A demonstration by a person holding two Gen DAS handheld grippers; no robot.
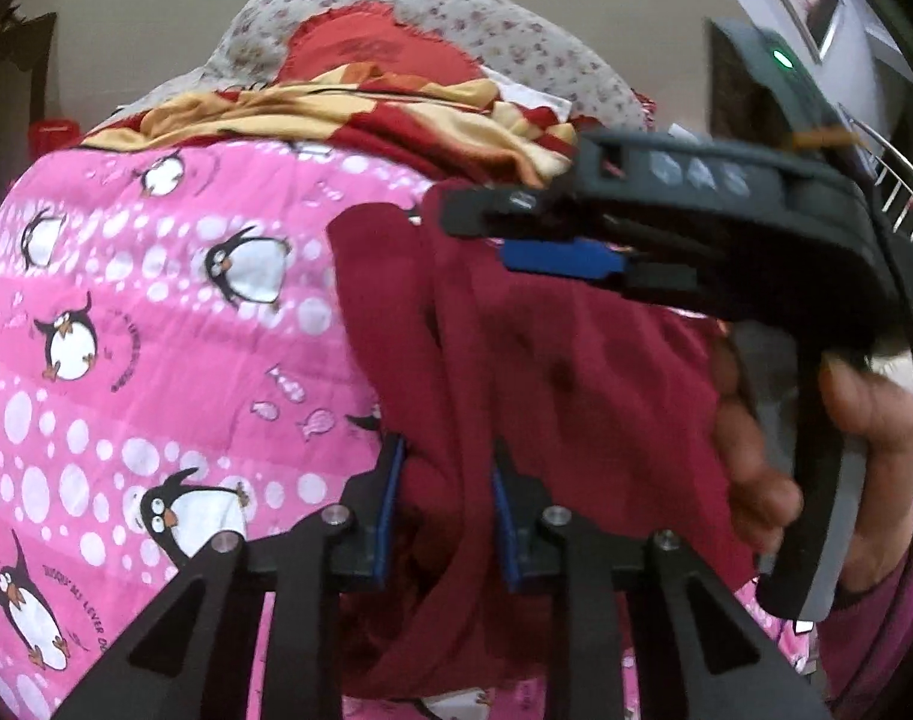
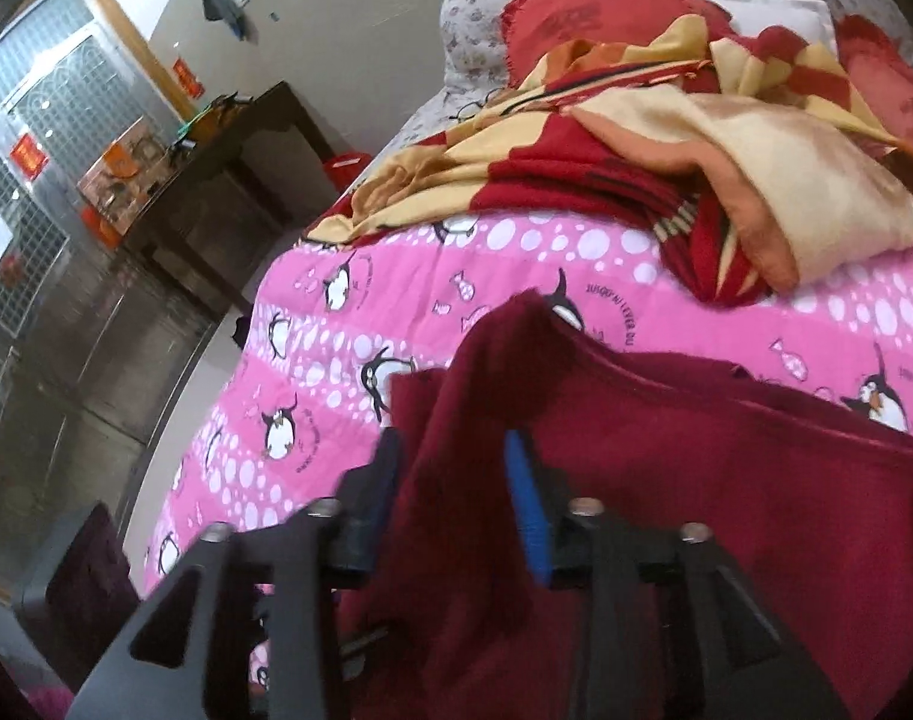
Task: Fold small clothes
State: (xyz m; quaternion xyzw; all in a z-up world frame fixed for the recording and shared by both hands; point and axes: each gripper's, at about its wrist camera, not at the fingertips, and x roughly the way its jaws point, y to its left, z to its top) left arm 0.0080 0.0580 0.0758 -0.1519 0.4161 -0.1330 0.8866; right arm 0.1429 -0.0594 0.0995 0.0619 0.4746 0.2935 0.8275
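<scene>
A dark red garment hangs bunched over the pink penguin-print bedsheet. My left gripper is shut on a fold of it, cloth filling the gap between the blue pads. My right gripper appears in the left wrist view from the right, its fingers closed on the garment's upper edge, held by a hand. In the right wrist view the right gripper grips a ridge of the same red garment, which spreads to the right over the sheet.
A red and cream blanket lies piled at the far side of the bed, with red cushions and a floral pillow behind. A dark wooden table stands left of the bed, beside a tiled floor.
</scene>
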